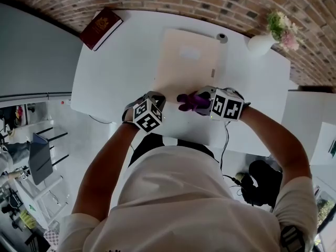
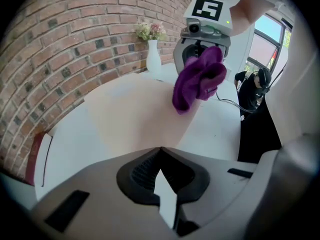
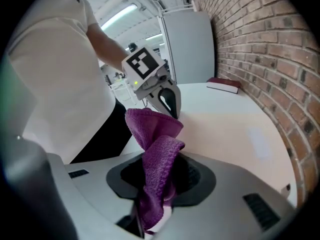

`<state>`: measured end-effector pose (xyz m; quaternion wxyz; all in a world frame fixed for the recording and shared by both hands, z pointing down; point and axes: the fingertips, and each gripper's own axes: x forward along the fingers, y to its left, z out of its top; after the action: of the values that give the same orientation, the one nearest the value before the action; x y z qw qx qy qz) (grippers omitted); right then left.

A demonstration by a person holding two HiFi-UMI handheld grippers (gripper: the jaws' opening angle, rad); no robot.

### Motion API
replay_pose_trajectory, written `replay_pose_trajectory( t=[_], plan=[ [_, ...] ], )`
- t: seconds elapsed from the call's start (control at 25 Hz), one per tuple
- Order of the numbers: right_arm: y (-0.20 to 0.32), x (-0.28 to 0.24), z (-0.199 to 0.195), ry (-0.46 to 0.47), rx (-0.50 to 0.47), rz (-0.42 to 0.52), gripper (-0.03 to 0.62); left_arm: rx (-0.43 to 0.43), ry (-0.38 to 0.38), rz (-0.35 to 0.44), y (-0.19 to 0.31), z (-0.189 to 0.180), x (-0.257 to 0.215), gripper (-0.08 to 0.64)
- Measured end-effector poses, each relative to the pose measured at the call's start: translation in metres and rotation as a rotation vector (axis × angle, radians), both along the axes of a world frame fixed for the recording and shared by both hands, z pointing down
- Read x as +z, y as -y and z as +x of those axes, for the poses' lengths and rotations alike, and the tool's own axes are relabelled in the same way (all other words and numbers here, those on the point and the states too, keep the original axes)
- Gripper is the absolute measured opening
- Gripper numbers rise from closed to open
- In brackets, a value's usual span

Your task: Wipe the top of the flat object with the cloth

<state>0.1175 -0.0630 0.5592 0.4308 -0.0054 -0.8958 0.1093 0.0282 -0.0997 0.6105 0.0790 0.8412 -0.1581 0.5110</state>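
The right gripper (image 1: 201, 102) clenched the purple cloth (image 1: 190, 101) at the beige mat's (image 1: 186, 62) near end, perhaps touching. The mat ran lengthwise toward the counter's (image 1: 115, 72) far edge. The left gripper (image 2: 161, 151) sat closed, empty.

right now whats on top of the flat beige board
The board looks bare apart from a faint pale patch. The purple cloth, clamped in the right tongs, hides a bit of its near edge.

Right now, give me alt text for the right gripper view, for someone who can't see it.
The right gripper has its tongs shut on a bunched purple terry cloth, with a pale beige flat board on a white table beyond. The left gripper is just past the cloth; a brick wall runs along the right.
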Motion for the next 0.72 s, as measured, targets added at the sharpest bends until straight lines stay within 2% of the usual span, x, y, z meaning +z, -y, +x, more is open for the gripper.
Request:
replay_pose_trajectory(
  t=[0.2, 0.72],
  plan=[
    [-0.007, 0.017, 0.014, -0.016, -0.029, -0.033, 0.141, -0.003, 0.006, 0.004, -0.001, 0.002, 0.000, 0.025],
    [0.071, 0.028, 0.067, -0.069, 0.063, 0.039, 0.141, 0.036, 0.047, 0.028, -0.001, 0.004, -0.001, 0.025]
  ],
)
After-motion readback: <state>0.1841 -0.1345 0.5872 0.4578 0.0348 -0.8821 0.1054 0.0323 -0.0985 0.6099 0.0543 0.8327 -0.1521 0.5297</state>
